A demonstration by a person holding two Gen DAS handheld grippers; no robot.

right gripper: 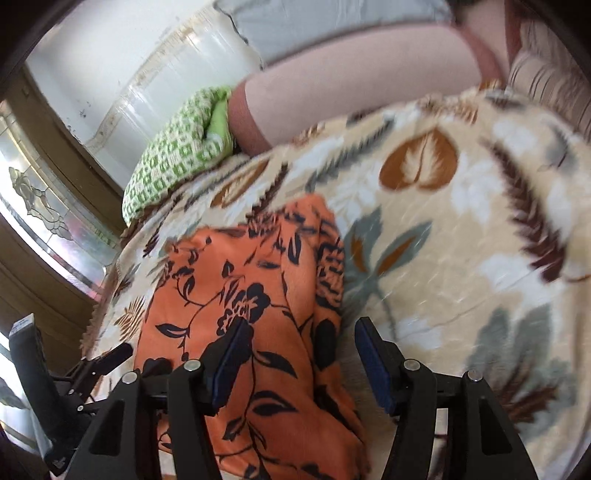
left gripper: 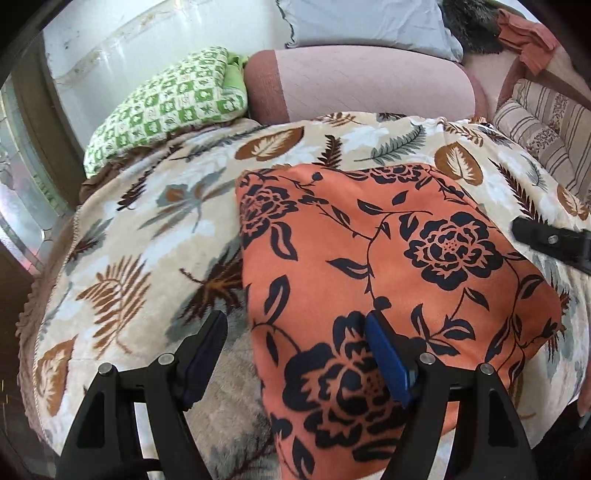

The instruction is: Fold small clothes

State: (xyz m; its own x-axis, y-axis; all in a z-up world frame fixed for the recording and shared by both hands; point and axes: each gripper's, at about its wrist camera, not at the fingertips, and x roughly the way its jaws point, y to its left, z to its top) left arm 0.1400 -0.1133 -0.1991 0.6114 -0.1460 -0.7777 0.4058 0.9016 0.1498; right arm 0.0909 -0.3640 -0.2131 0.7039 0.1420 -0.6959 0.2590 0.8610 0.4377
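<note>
An orange cloth with a dark flower print (left gripper: 388, 258) lies flat on a cream leaf-patterned blanket (left gripper: 147, 229). My left gripper (left gripper: 295, 332) hovers over the cloth's near left edge. It is open: one finger is over the blanket, the other over the cloth, and neither pad presses anything. In the right wrist view the same cloth (right gripper: 240, 277) lies bunched along its right side. My right gripper (right gripper: 303, 339) is open above that right edge, holding nothing. One of the right gripper's fingers (left gripper: 546, 240) shows at the far right of the left wrist view.
A green checked pillow (left gripper: 166, 107) and a pink bolster (left gripper: 362, 85) lie at the back of the bed, with a grey pillow (left gripper: 369, 26) behind them. A striped cushion (left gripper: 543, 129) is at the right. A white wall and a window frame are on the left.
</note>
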